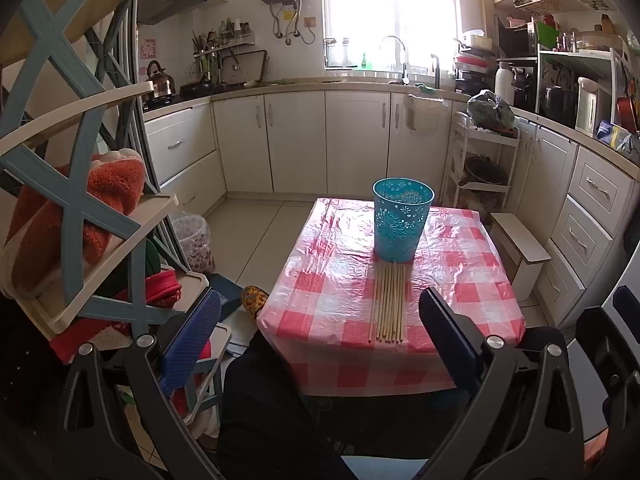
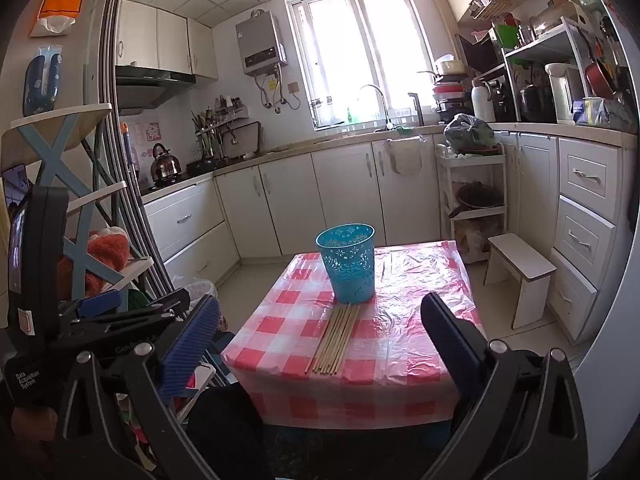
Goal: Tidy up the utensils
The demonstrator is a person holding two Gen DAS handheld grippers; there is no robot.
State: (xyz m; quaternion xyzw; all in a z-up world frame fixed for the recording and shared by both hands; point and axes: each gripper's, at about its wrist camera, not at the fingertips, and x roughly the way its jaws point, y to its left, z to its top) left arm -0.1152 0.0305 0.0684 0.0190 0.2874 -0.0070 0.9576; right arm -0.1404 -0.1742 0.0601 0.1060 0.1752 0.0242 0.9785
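Both tools held back from the low table (image 1: 480, 280), nothing grasped. Left gripper (image 1: 320, 336) spread wide, empty; right gripper (image 2: 320, 332) likewise wide and empty. Chopsticks (image 1: 389, 304) lie in a flat, near-parallel row on the checked plastic cloth, far ends touching or just short of the base of the blue perforated holder (image 1: 403, 220), which stands upright at mid-table. Step in hand, as I judge it: the first pick. Best taken by closing across one or two sticks near the table's front edge, where the ends are free, then tipping them upright and dropping them through the holder's open mouth (the cloth looks slick and wrinkled, so sticks may roll or scatter if nudged sideways). Holder looks light; a second tool steadying it could help. Left view shows the row almost end-on and a slippered foot (image 1: 254, 300) beside the table; right view shows the row slanted, the holder's rim (image 2: 345, 236) more open, and the left tool's body (image 2: 132, 312) at its left.
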